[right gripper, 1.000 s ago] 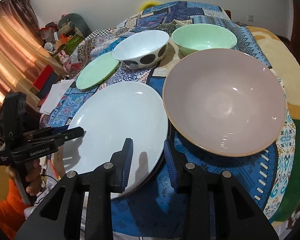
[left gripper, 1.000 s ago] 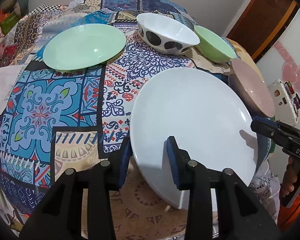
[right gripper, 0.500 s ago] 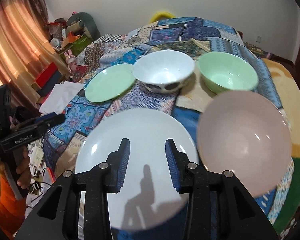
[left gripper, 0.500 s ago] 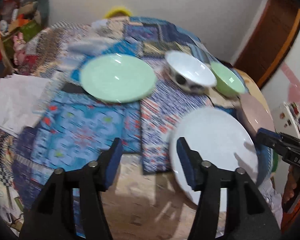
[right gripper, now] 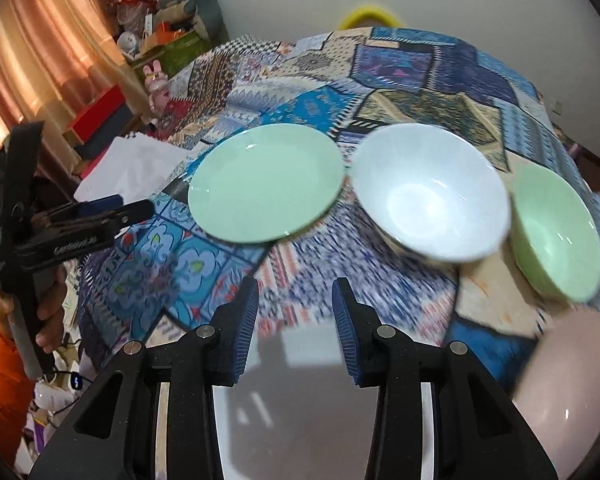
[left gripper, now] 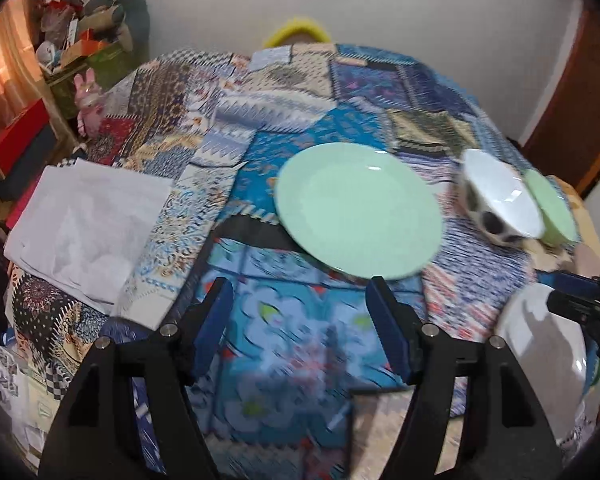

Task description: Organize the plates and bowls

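Note:
A pale green plate [left gripper: 360, 210] [right gripper: 266, 184] lies on the patchwork cloth. Right of it stand a white bowl with dark spots [left gripper: 500, 200] [right gripper: 430, 196], a green bowl [left gripper: 552, 204] [right gripper: 556, 232] and a pink bowl [right gripper: 572, 380]. A large white plate [left gripper: 540, 360] [right gripper: 300, 408] lies at the near edge. My left gripper [left gripper: 300, 320] is open and empty, just short of the green plate. My right gripper [right gripper: 294, 320] is open and empty above the white plate's far rim.
White folded paper [left gripper: 84, 224] lies on the table's left side. The table's near edge drops off below both grippers. Boxes and clutter [right gripper: 100, 112] stand on the floor at the left. A wall is behind the table.
Both grippers have pulled up and back from the white plate and swung left toward the green plate. The left jaws have opened wider. The plates and bowls have not moved.

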Action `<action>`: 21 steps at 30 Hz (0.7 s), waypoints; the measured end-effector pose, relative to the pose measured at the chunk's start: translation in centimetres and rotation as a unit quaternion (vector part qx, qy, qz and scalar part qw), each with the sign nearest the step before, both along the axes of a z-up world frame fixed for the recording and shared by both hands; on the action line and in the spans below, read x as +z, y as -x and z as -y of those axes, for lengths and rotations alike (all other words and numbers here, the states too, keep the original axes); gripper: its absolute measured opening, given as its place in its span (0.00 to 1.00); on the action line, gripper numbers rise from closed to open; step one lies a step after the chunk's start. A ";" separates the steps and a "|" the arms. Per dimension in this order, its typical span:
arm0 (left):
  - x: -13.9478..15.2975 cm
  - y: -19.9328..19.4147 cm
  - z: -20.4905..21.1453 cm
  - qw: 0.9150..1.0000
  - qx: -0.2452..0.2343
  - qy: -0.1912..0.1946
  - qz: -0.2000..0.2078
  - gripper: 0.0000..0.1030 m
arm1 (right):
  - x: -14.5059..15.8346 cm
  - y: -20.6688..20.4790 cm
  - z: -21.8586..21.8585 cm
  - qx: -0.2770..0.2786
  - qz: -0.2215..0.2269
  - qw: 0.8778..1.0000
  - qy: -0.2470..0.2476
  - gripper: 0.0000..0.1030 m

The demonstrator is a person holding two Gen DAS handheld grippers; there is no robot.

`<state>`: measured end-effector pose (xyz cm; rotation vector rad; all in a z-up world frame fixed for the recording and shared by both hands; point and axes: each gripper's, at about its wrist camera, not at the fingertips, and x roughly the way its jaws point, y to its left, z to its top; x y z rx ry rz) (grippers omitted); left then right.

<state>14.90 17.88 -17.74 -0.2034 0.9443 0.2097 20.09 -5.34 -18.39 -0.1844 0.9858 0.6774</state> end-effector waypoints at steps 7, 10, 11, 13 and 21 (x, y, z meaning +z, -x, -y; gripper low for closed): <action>-3.0 -5.2 -4.6 0.997 0.013 0.058 -0.040 0.66 | -1.9 -2.8 -3.1 -0.002 -0.014 1.000 0.026 0.34; -4.0 -7.3 -5.7 0.997 0.012 0.062 -0.045 0.66 | -2.7 -3.9 -4.0 -0.007 -0.025 0.999 0.042 0.34; -4.3 -8.0 -6.0 0.997 0.010 0.064 -0.048 0.65 | -3.1 -4.4 -4.3 -0.007 -0.029 0.998 0.046 0.34; -5.0 -9.3 -6.4 0.996 -0.001 0.067 -0.053 0.58 | -3.4 -5.0 -4.4 -0.015 -0.040 0.998 0.044 0.34; -6.4 -12.6 -6.2 0.996 -0.043 0.043 -0.059 0.36 | -4.0 -5.3 -5.5 -0.021 -0.055 0.997 0.050 0.29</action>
